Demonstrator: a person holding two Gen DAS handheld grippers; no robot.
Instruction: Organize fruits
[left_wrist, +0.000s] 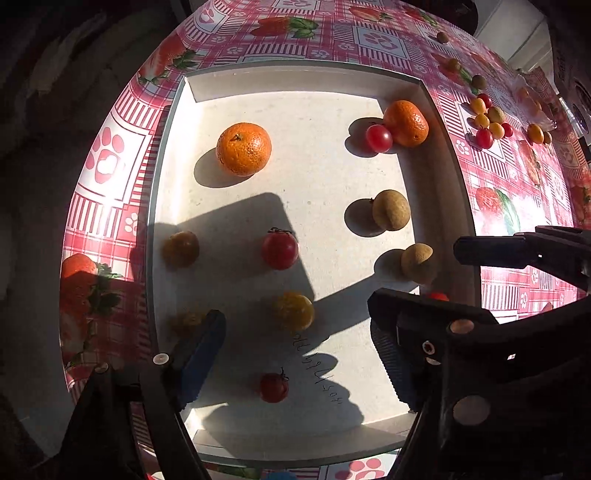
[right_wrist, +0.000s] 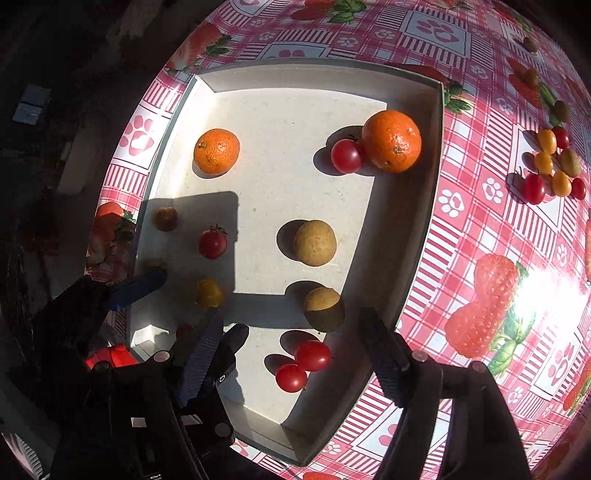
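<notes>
A shallow white tray (left_wrist: 354, 77) (right_wrist: 406, 229) lies on the strawberry tablecloth. It holds two oranges (left_wrist: 243, 148) (right_wrist: 391, 141), two brown round fruits (left_wrist: 390, 209) (right_wrist: 314, 242), red cherry tomatoes (left_wrist: 280, 249) (right_wrist: 312, 355) and yellow ones (left_wrist: 293, 311). My left gripper (left_wrist: 295, 332) is open and empty, low over the tray's near half. My right gripper (right_wrist: 291, 354) is open and empty, its fingers either side of two red tomatoes at the tray's near right. It also shows in the left wrist view (left_wrist: 517, 251).
A loose pile of red and yellow cherry tomatoes and small brown fruits (left_wrist: 487, 122) (right_wrist: 550, 166) lies on the tablecloth (right_wrist: 480, 229) to the right of the tray. More small brown fruits (left_wrist: 442, 37) lie farther back. The table's left edge drops into dark floor.
</notes>
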